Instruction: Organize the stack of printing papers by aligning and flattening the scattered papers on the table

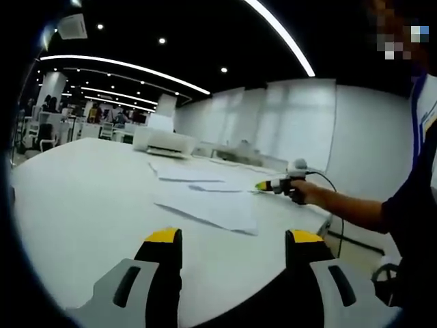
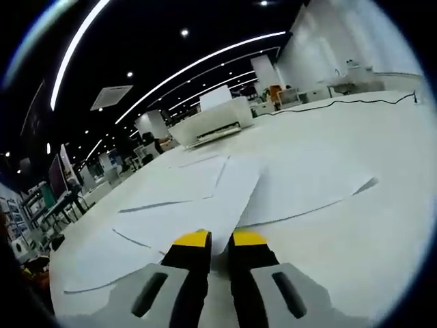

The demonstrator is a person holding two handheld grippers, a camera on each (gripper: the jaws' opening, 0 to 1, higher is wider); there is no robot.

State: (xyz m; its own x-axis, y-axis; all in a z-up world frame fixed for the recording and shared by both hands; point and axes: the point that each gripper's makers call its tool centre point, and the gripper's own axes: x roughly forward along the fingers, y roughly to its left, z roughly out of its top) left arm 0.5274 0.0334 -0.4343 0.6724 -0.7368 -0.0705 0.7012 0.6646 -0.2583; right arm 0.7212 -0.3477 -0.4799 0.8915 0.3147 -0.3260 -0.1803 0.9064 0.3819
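In the left gripper view we see our left gripper (image 1: 232, 239) at six o'clock with its yellow-tipped jaws spread wide and nothing between them; the scattered papers (image 1: 205, 198) lie on the white table (image 1: 82, 198) beyond the tips, toward twelve o'clock, apart from the jaws. At three o'clock a hand holds the right gripper (image 1: 270, 185), its tip at the papers' far edge. A printer (image 1: 164, 142) sits at eleven o'clock. In the right gripper view our right gripper (image 2: 220, 239) has its jaws nearly together; we cannot tell whether a sheet is pinched. The papers (image 2: 205, 205) fan out from the tips toward twelve and ten o'clock.
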